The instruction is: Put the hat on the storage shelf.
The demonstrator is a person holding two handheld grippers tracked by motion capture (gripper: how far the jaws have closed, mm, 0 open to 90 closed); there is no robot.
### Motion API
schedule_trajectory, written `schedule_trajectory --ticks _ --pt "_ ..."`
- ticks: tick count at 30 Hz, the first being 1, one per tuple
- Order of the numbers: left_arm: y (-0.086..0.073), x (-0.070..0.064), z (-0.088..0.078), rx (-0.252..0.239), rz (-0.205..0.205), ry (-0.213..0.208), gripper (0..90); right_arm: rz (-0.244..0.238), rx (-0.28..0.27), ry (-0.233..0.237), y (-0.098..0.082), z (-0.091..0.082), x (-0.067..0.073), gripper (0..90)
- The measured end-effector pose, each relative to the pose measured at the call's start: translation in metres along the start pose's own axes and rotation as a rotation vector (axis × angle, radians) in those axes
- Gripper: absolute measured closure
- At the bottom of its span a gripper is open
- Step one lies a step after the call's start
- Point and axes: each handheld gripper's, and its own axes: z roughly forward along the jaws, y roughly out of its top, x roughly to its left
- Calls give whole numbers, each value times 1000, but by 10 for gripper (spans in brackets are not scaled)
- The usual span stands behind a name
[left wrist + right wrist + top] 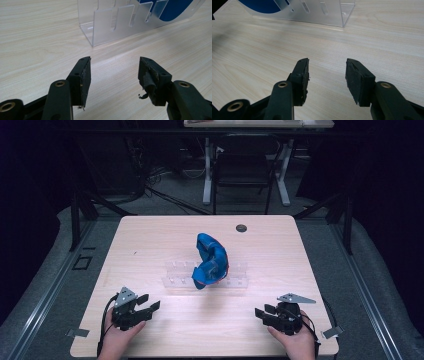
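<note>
a person's two hands rest at the near edge of a light wooden table (150, 235), each holding a black gripper. the left gripper (148, 303) and right gripper (264, 310) both have their jaws apart, holding nothing. mid-table, a clear slotted rack (175, 275) holds a blue object (210, 260), well apart from both grippers.

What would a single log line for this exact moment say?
left gripper: open, holding nothing | right gripper: open, holding nothing | blue object: standing in clear slotted rack | both grippers: apart from rack, near table front edge
</note>
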Motion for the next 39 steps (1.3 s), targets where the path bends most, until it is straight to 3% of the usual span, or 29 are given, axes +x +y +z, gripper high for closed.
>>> schedule_trajectory --ticks 5,10,19,22,28,34,39 --pt "-2 0 3 2 -1 -1 446 -18 -8 4 -4 3 -2 525" --pt "-3 -2 5 4 13 2 445 3 -24 12 -8 5 -7 517" --pt "-5 0 7 12 24 14 440 -2 -41 20 -9 5 -10 473" --pt "-5 0 8 10 27 17 438 -13 -81 25 -8 5 -11 453" --pt "-6 3 10 10 33 18 415 -52 -77 10 -12 10 -13 410" --pt "-7 6 13 28 34 23 398 -72 -61 -10 -11 14 -14 283" --pt "-8 6 13 31 4 9 355 -37 -35 -8 -8 15 -19 185"
